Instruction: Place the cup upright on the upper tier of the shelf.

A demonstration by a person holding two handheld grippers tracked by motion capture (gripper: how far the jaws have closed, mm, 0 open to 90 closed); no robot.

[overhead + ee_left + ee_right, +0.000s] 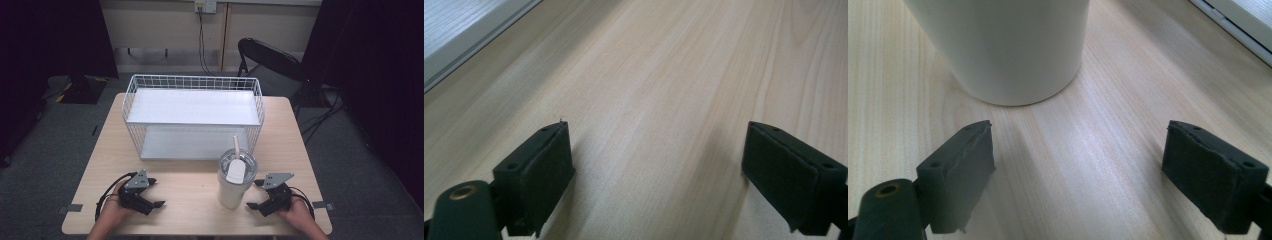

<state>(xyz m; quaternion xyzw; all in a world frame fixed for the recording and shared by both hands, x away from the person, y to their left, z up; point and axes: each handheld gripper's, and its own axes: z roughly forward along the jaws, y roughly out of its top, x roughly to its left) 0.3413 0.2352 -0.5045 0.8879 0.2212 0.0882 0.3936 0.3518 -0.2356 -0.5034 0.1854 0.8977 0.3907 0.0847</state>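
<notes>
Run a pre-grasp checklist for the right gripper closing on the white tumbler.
1. Right gripper jaws open: ok, both stand wide apart with nothing between them.
2. White tumbler upright on the table: ok, lid and straw on top.
3. Tumbler lined up with the jaws: not ok yet; in the right gripper view its base sits ahead and off toward one jaw, not between them.
4. Path to the tumbler free: ok, bare wood in front of the jaws.
5. Left gripper out of the way: ok, open and apart from the tumbler.
6. Wire basket clearance: ok, behind the tumbler; whether they touch, cannot tell.
</notes>
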